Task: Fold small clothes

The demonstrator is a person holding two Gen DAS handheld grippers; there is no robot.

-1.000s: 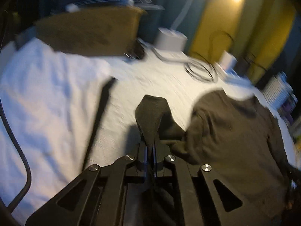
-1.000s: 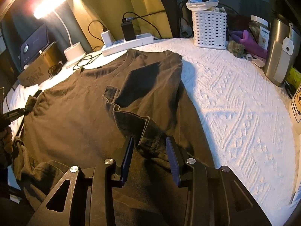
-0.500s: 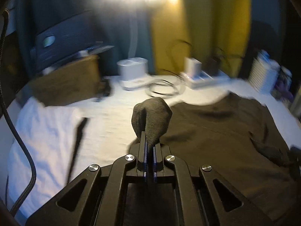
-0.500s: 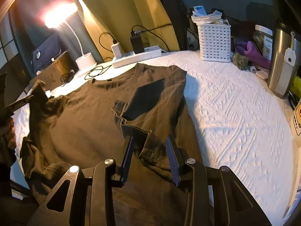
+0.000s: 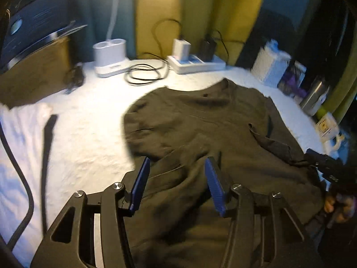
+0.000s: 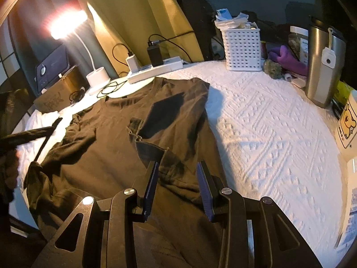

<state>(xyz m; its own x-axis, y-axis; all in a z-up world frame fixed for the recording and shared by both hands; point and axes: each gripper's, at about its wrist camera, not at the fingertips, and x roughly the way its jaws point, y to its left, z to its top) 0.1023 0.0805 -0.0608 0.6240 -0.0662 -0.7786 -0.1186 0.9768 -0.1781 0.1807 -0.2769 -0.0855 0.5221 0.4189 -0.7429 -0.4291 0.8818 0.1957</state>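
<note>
A dark olive T-shirt (image 5: 200,122) lies flat on the white textured bedspread (image 6: 267,134), collar toward the far side. My left gripper (image 5: 177,160) hangs over the shirt's near left part. Its jaws are opening, with nothing pressed between the blue pads, only cloth lying beneath. The left sleeve (image 6: 75,134) rests crumpled on the shirt's left side. My right gripper (image 6: 177,165) hovers open just above the right sleeve (image 6: 156,147), which is folded inward, and grips nothing. The left gripper (image 6: 29,134) also shows at the left edge of the right wrist view.
Along the far edge stand a lamp base (image 5: 109,55), coiled cable (image 5: 145,73), power strip with chargers (image 6: 154,71) and a white basket (image 6: 243,49). A steel tumbler (image 6: 323,67) is at the right. A cardboard box (image 5: 33,76) and a black strap (image 5: 48,147) sit left.
The left gripper carried the sleeve rightward over the shirt, then opened and let it drop. The right gripper stayed open and hardly moved.
</note>
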